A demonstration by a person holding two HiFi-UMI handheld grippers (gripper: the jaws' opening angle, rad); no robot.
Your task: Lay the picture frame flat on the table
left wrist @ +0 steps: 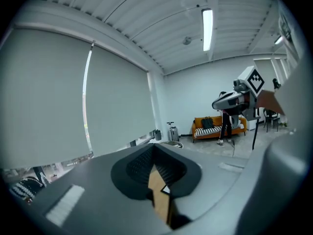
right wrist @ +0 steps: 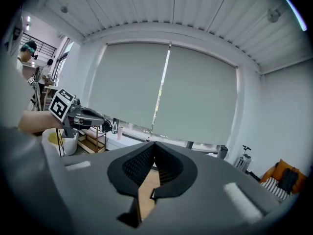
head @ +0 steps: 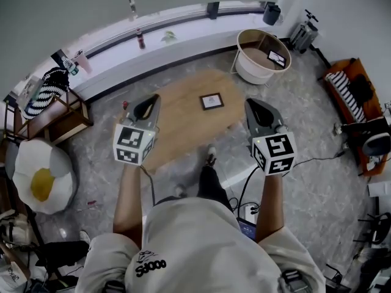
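Note:
A small dark picture frame [head: 211, 101] lies flat on the oval wooden table [head: 177, 124], toward its right end. Both grippers hover over the table's near side, apart from the frame. My left gripper [head: 148, 102] is to the frame's left and my right gripper [head: 254, 105] to its right. Each has its jaws closed together with nothing between them. In the left gripper view the jaws meet, and a strip of table [left wrist: 157, 187] and a frame corner [left wrist: 166, 190] show below them. The right gripper view likewise shows touching jaws over a strip of table [right wrist: 146, 190].
A white round tub [head: 263, 57] stands beyond the table's right end. An egg-shaped cushion [head: 40, 176] and a wooden shelf [head: 55, 118] are at the left. An orange sofa [head: 351, 96] is at the right. Cables [head: 244, 197] run over the floor by my feet.

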